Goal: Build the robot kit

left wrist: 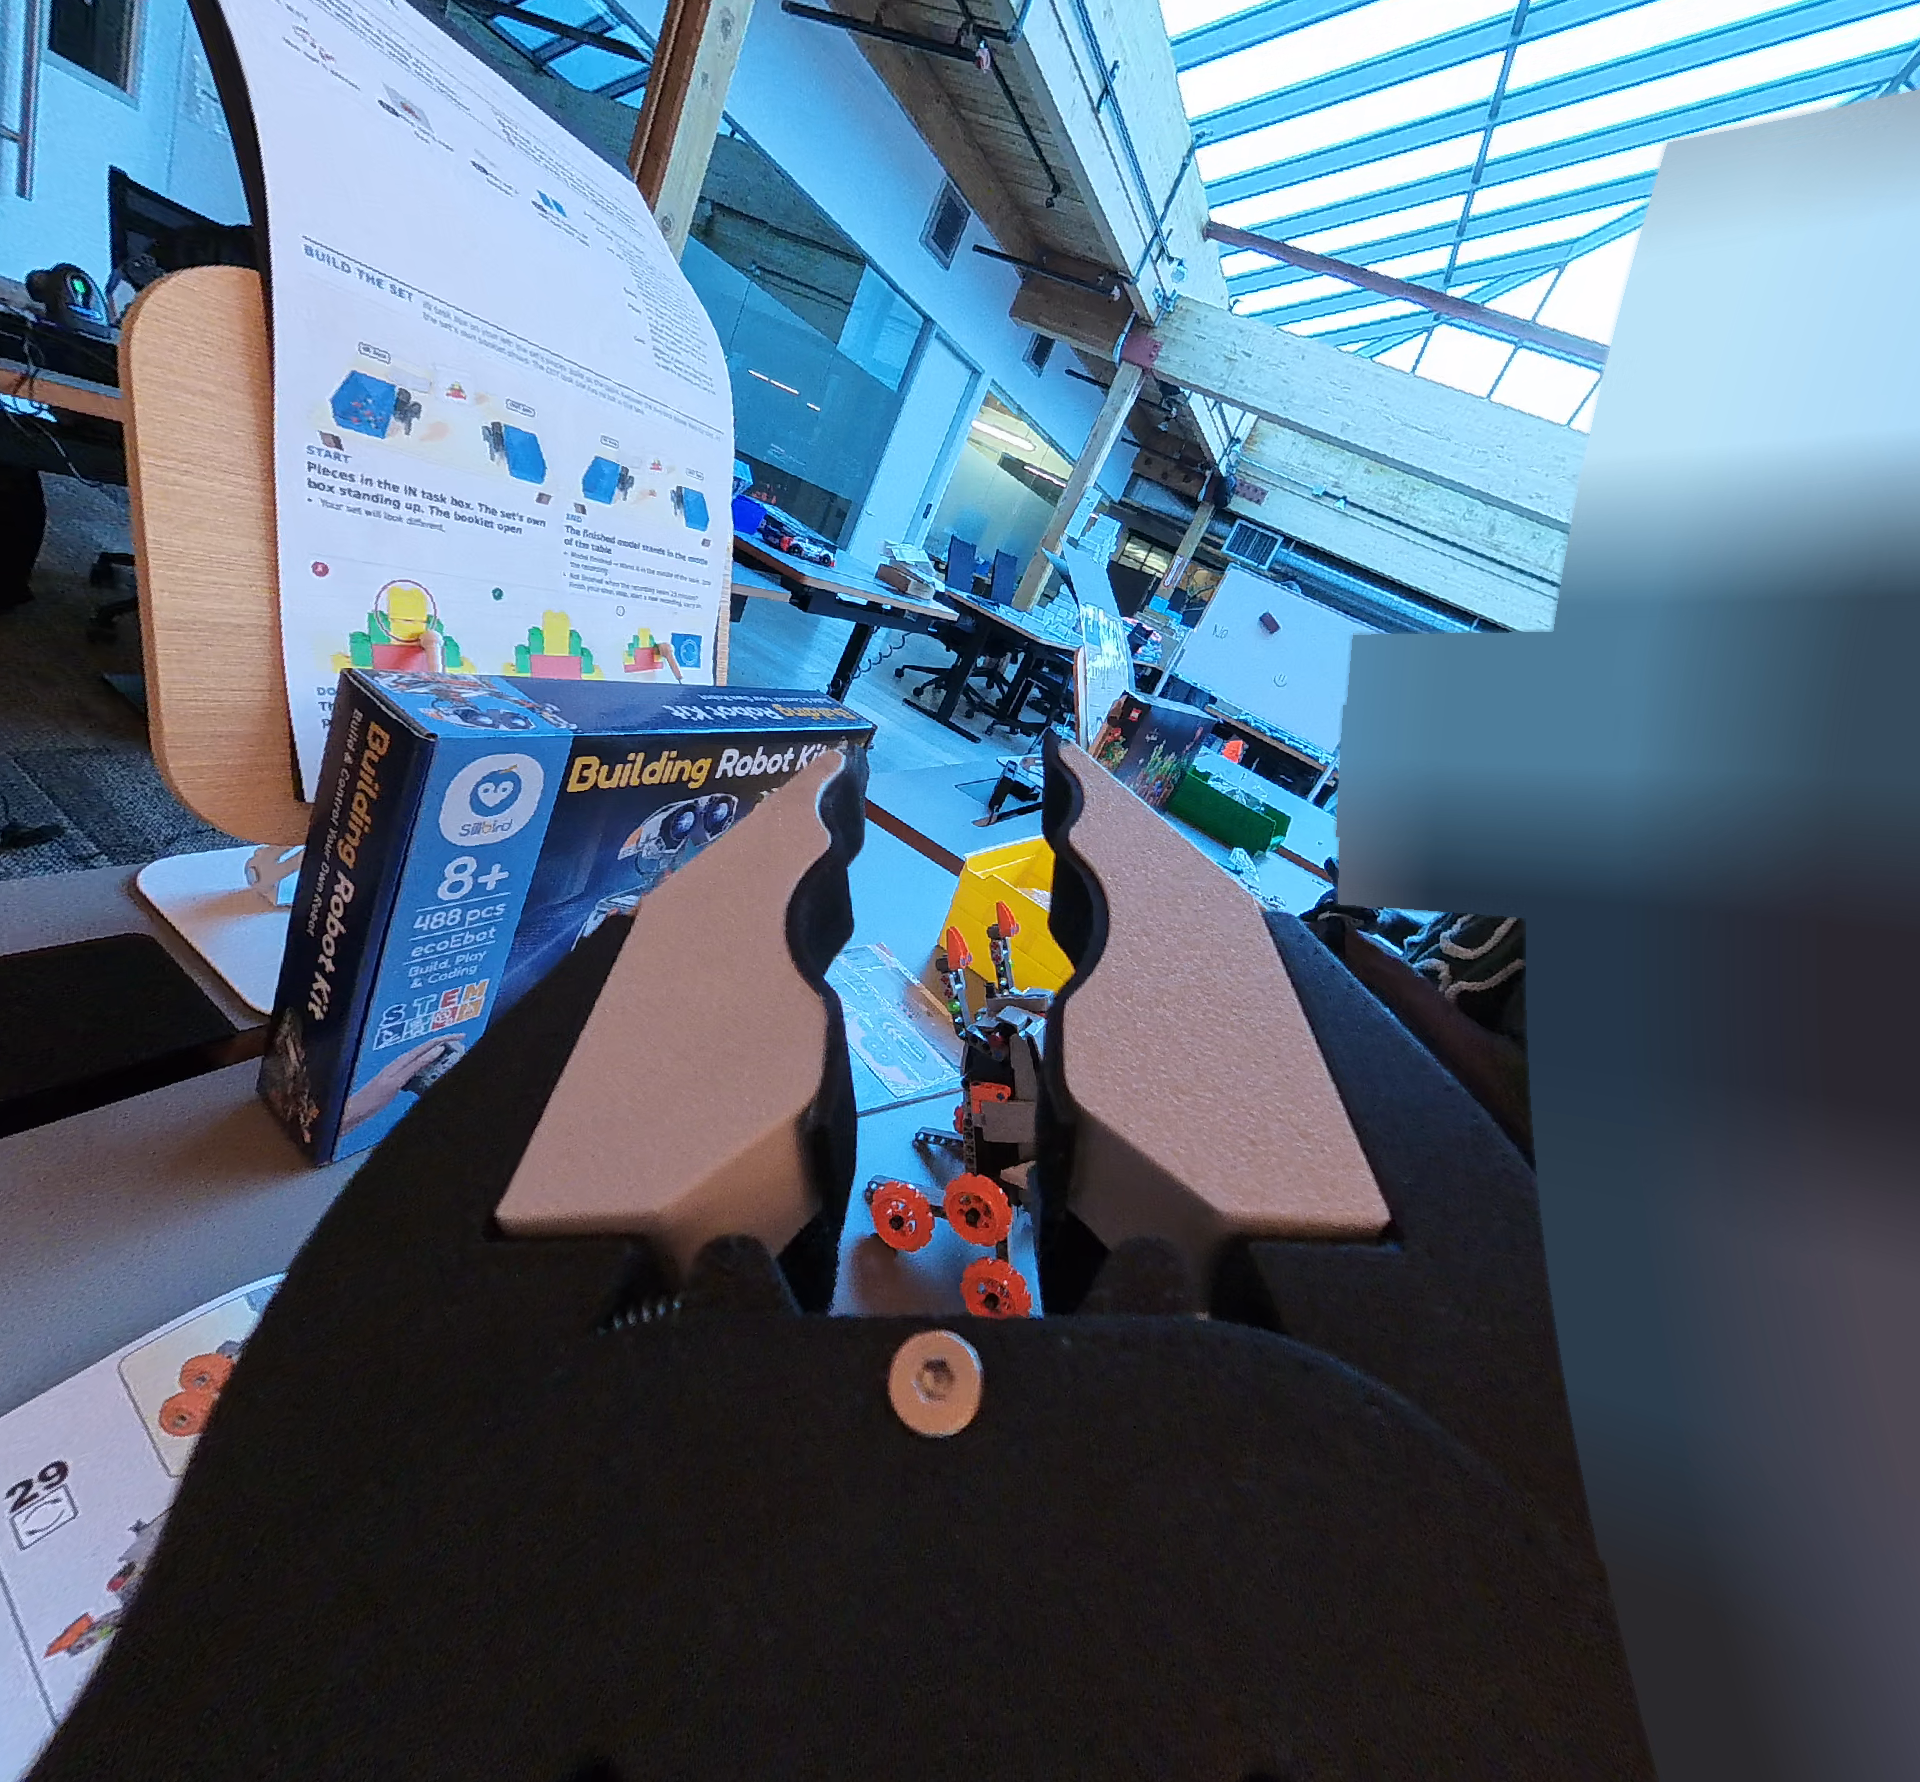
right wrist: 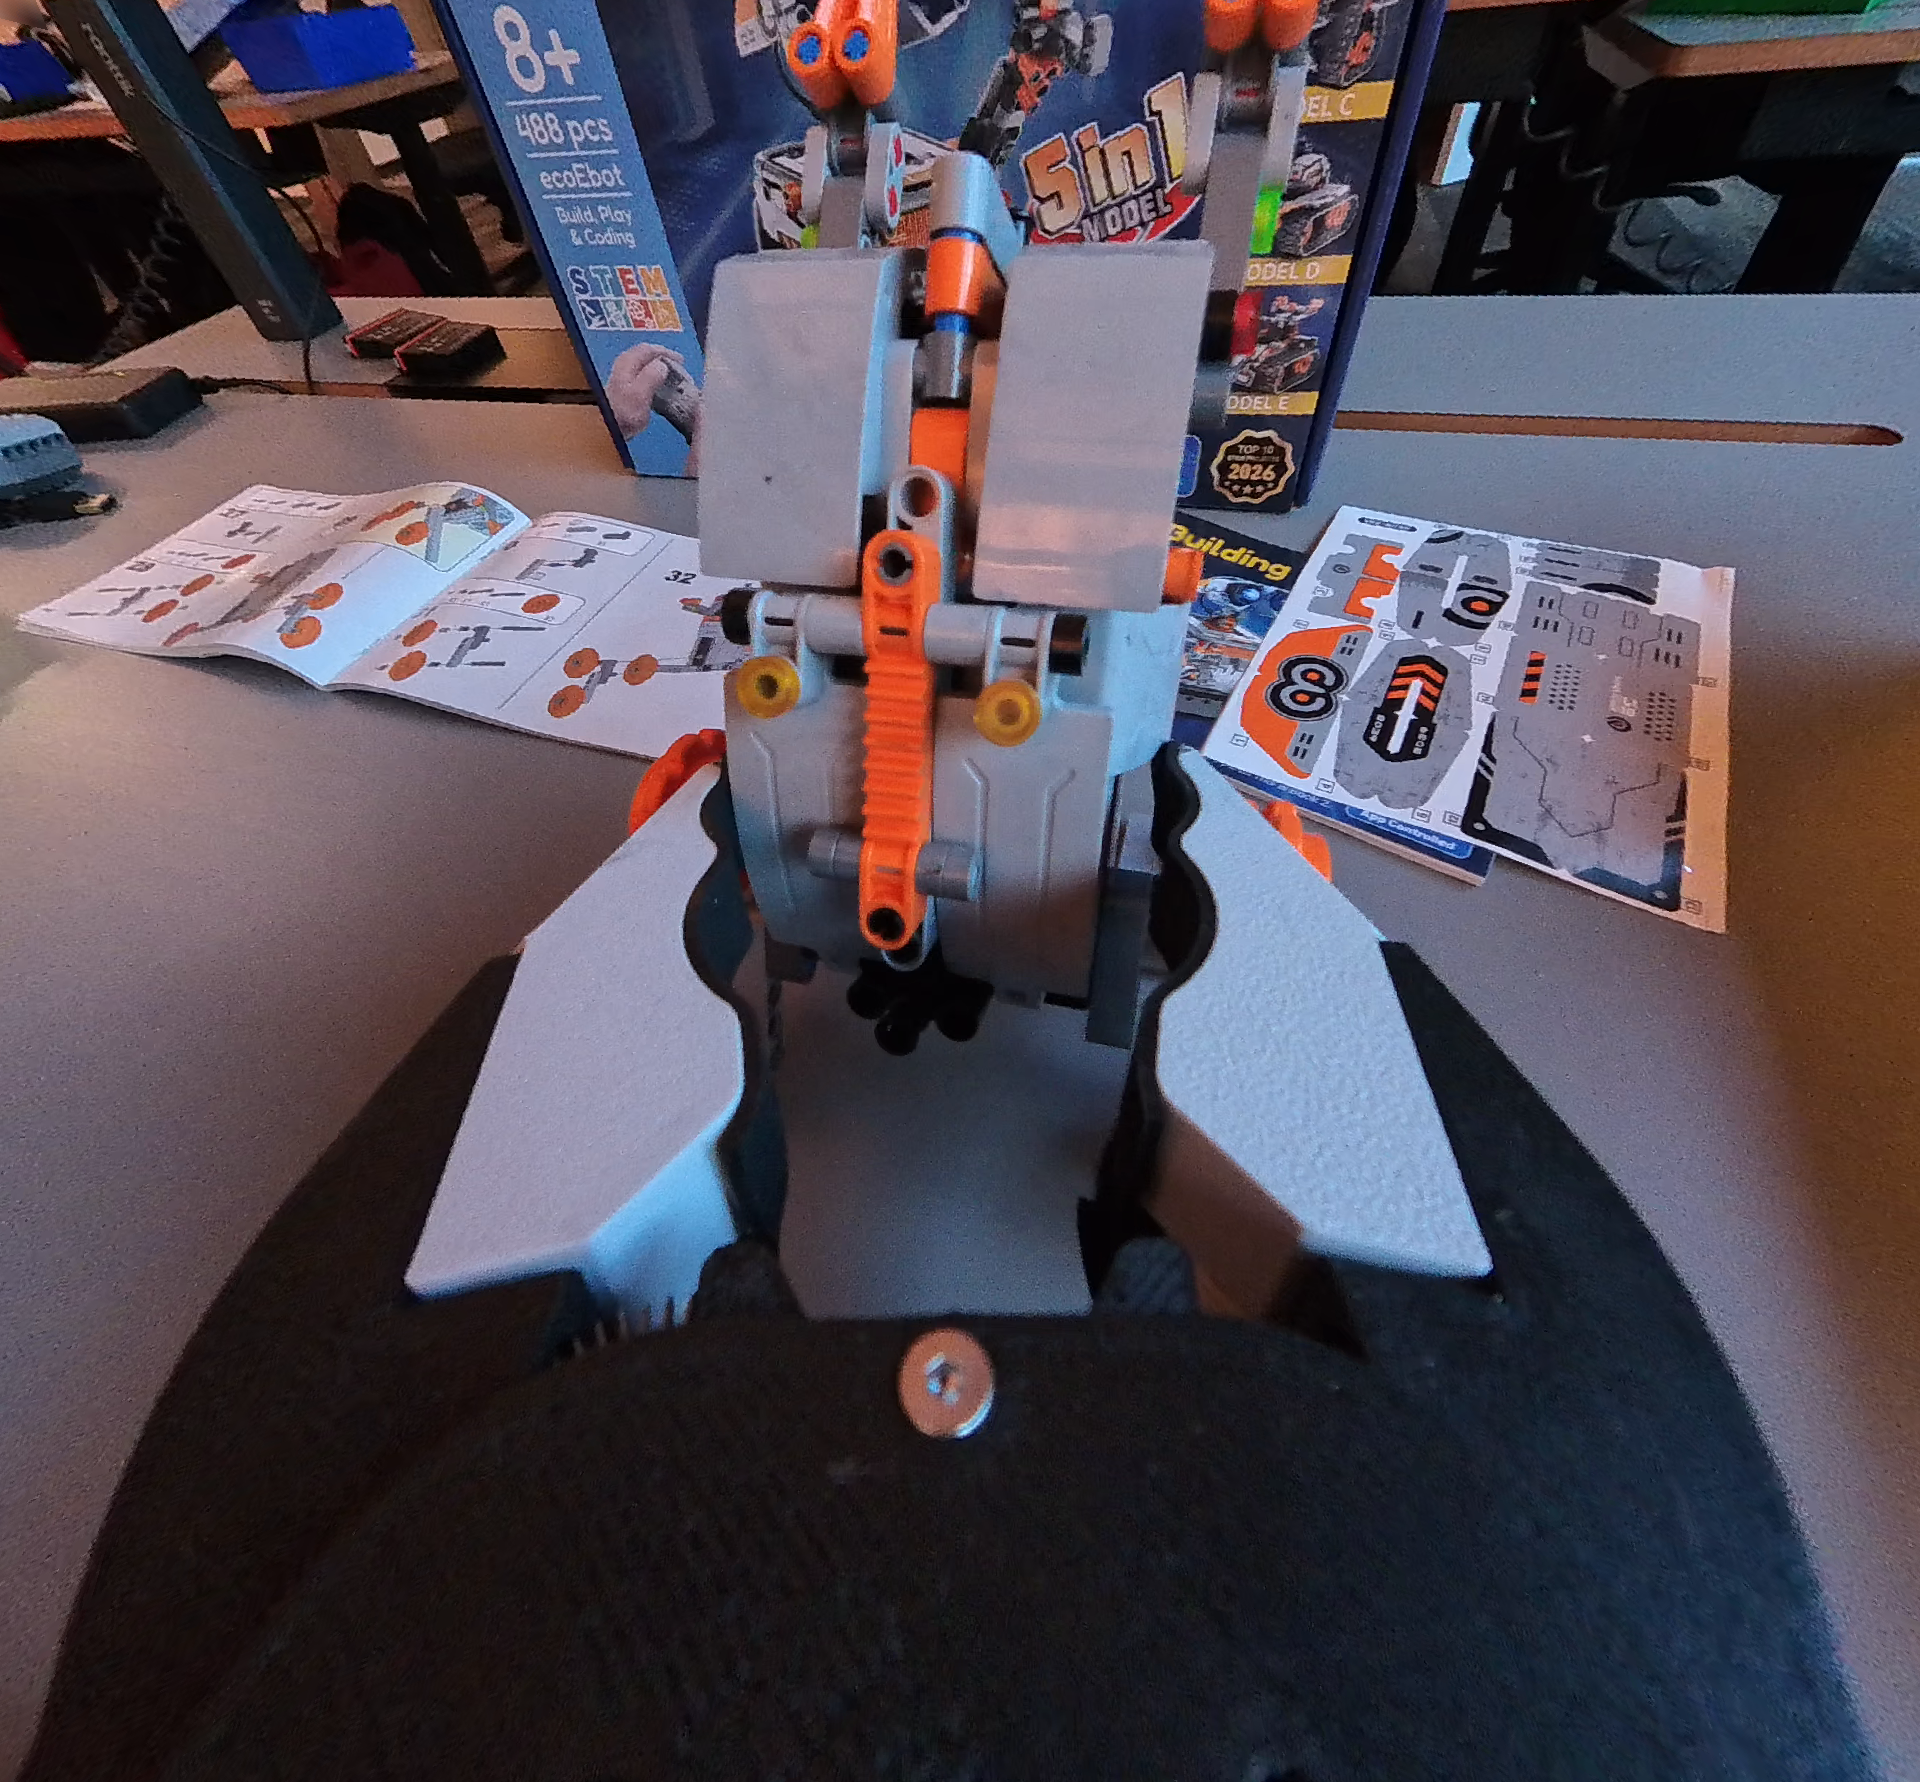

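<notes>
our right claw pinches the grey-orange robot model mid-tabletop before the kit box, left claw spread, empty.

Open workshop hall under slanted skylight (bright daylight). Heavy timber beams and post overhead. Rows of desks with dark chairs behind. Grey tabletop in front, wooden chair back at left

Blue kit box upright on grey table, open booklet, sticker sheet, yellow bin.
</notes>
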Demonstrator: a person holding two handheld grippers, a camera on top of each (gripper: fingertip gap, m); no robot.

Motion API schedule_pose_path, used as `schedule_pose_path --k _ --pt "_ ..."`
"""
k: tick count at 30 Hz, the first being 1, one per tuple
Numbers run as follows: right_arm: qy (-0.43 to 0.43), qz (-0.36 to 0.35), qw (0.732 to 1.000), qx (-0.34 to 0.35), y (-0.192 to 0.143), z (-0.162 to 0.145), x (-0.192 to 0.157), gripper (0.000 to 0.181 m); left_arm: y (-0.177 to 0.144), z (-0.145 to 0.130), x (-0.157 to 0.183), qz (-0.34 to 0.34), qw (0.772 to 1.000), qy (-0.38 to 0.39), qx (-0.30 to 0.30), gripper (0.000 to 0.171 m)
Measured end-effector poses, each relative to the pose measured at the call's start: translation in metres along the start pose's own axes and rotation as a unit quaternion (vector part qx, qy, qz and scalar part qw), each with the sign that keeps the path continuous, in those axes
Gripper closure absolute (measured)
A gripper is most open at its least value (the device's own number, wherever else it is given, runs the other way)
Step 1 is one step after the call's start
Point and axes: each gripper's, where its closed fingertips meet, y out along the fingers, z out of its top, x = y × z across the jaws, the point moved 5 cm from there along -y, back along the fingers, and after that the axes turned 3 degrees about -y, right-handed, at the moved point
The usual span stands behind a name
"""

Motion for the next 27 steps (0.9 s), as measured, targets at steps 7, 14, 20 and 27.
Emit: schedule_pose_path --k 7,14,20,27 --pt "0.026 0.024 0.999 -0.001 0.002 -0.002 0.0 0.11 0.001 -0.001 0.0 -0.001 1.0 -0.001 -0.004 0.139" --pt "0.025 0.024 0.999 -0.003 0.002 -0.002 0.0 0.11 0.002 -0.002 0.0 -0.001 1.0 -0.001 -0.005 0.139" --pt "0.027 0.024 0.999 -0.004 0.001 -0.002 0.0 0.111 0.004 -0.004 0.001 -0.002 1.0 -0.001 -0.012 0.139" --pt "0.07 0.006 0.996 0.059 -0.008 0.012 0.01 0.106 0.006 -0.006 0.0 -0.001 1.0 0.0 -0.017 0.139"
